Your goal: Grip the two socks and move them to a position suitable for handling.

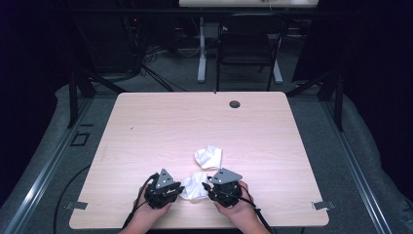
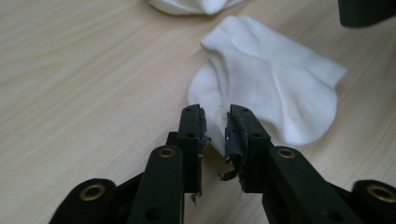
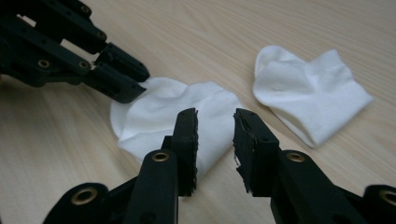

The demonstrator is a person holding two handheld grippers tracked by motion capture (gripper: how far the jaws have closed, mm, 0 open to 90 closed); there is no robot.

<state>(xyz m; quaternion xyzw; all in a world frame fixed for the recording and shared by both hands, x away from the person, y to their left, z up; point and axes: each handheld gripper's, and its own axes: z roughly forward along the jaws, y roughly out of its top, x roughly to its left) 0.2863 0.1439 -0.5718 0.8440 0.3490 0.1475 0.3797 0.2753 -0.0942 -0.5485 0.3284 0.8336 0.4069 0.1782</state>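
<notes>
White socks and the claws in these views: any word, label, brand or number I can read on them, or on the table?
None can be read.
Near white cotton sock: plain, no print.
Far white cotton sock: plain, no label visible.
Black left claw and black right claw: no markings.
Light wooden table: bare grain, no sign.

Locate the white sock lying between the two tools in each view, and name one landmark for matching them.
High view: the near sock lies at the table's front edge, between both tools.
Left gripper view: it fills the upper middle, just beyond the jaws.
Right gripper view: it sits centre-left, behind the jaws.
Shared landmark: the second white sock lying just past it.
</notes>
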